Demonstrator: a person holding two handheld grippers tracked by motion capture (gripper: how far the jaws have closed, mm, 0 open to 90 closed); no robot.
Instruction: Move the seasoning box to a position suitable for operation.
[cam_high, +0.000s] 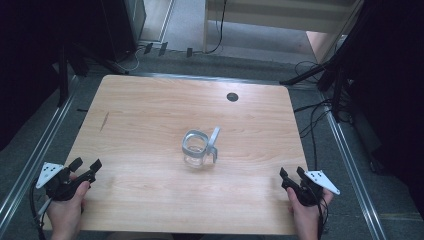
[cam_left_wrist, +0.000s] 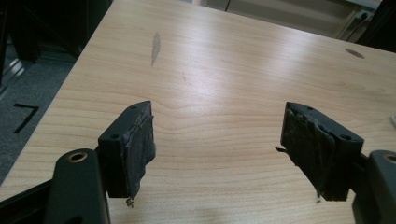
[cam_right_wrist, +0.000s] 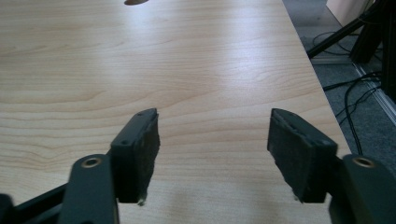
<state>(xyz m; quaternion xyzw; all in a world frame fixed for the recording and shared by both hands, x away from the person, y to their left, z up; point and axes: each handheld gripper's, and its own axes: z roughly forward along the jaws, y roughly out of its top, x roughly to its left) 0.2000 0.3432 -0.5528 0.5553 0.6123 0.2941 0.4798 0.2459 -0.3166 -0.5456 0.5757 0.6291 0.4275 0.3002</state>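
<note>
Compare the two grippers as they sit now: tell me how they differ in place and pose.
The left gripper sits at the table's near left corner, its jaws pointing up and to the right; the right gripper sits at the near right corner, its jaws pointing up and to the left. Both are hand-held, open with nothing between the jaws, and well apart from the glass jar at the table's middle.

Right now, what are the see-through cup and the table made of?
The lidded glass mug looks like clear glass: the wood shows through it. Its lid and handle look grey, maybe metal or plastic. The table looks like pale wood or laminate, smooth, with grain lines.
</note>
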